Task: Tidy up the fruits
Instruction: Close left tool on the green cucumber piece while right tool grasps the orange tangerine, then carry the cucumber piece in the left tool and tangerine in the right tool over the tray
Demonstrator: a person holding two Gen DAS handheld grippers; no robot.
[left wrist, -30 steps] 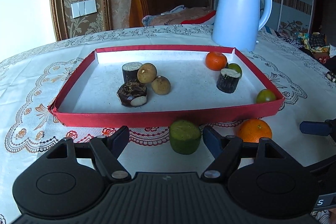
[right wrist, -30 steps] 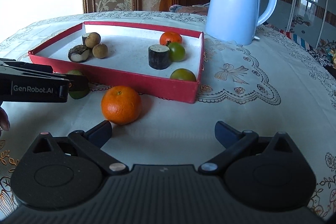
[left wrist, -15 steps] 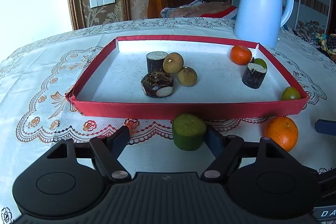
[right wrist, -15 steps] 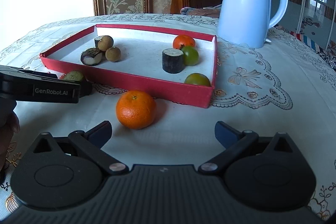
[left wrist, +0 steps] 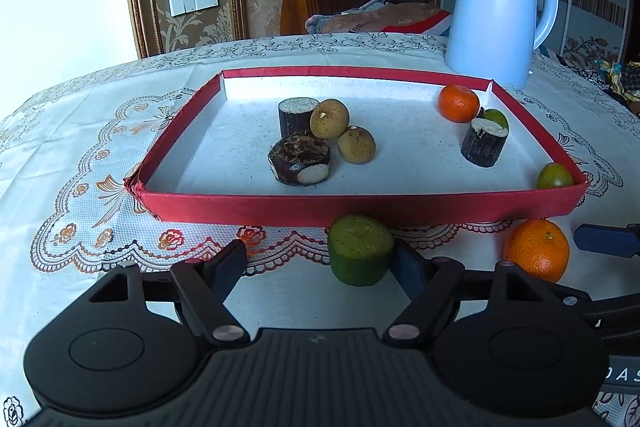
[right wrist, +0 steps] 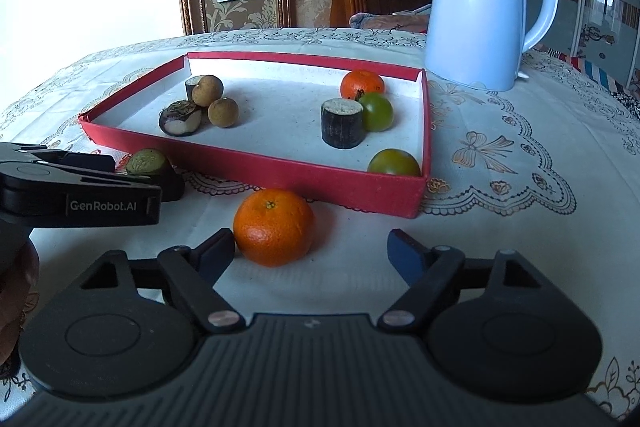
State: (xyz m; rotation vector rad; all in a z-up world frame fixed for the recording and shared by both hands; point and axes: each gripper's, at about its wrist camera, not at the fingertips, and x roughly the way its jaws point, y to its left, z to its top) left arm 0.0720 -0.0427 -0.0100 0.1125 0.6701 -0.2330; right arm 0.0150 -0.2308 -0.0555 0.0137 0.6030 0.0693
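A green cut fruit (left wrist: pixel 360 251) sits on the tablecloth just before the red tray (left wrist: pixel 360 205). My left gripper (left wrist: pixel 320 259) is open around it; the right finger touches it and the left finger stands apart. A large orange (right wrist: pixel 274 227) lies between the fingers of my right gripper (right wrist: pixel 310 247), whose jaws are closing; the left finger is at its side and the right finger (right wrist: pixel 404 251) is still clear of it. The tray (right wrist: pixel 300 175) holds dark cane pieces, two brown longans, a small orange and green fruits.
A white kettle (left wrist: pixel 496 15) stands behind the tray's far right corner, also seen in the right wrist view (right wrist: pixel 476 7). A wooden chair back rises beyond the table. Lace tablecloth stretches to the right of the tray (right wrist: pixel 520 167).
The right gripper's fingers have drawn inward around the large orange, which now sits closer to them. The left wrist view has swung slightly, with the green fruit still between the left fingers.
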